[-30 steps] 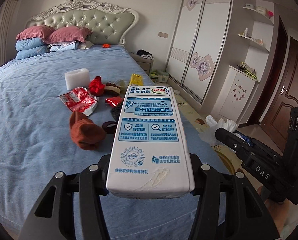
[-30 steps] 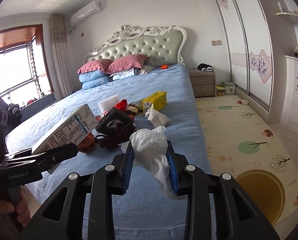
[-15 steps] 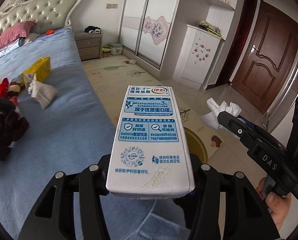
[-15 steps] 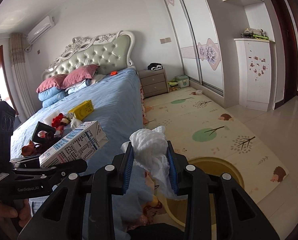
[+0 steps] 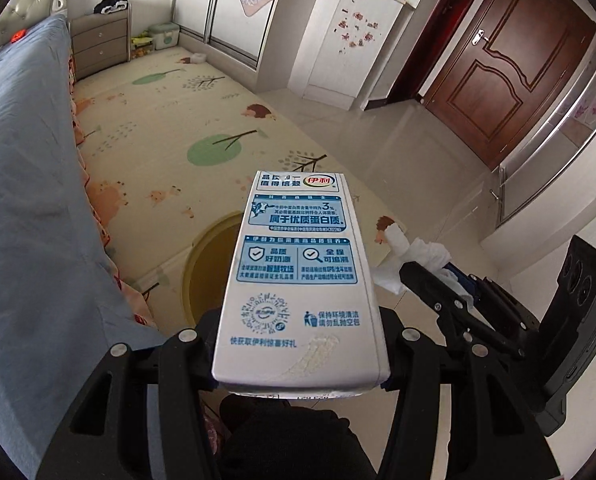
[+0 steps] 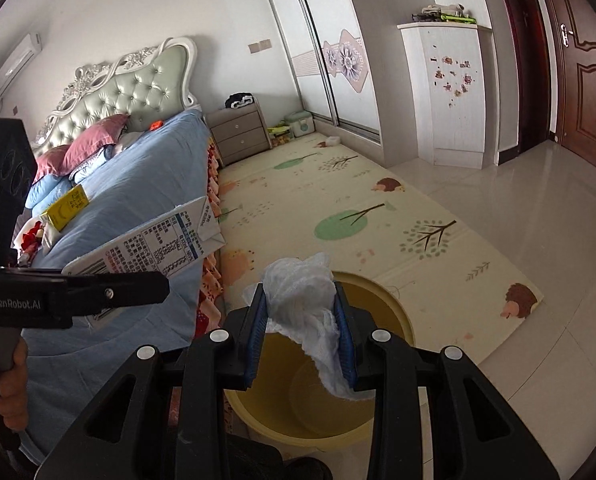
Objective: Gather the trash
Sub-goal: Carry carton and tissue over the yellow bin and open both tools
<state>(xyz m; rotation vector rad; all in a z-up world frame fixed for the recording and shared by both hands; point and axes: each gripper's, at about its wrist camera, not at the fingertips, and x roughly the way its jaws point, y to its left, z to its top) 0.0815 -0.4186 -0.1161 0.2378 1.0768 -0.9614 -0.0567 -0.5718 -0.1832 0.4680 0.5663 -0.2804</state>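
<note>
1. Trash in both claws: my left gripper (image 5: 298,356) is clamped on a milk carton (image 5: 298,280), and my right gripper (image 6: 302,336) is pinched tight on a crumpled tissue (image 6: 306,300).
2. Both hang over the yellow bin (image 6: 402,312), which stands on the play mat (image 6: 378,220) just beside the bed (image 6: 138,184). I judge the drop comes next.
3. Carton is rigid, glossy and rectangular, gripped across its short end so the length sticks forward.
4. Tissue is soft and wrinkled, sagging below the blue pads (image 6: 256,332).
5. More litter remains on the bed, including 1 yellow box (image 6: 64,206).
</note>
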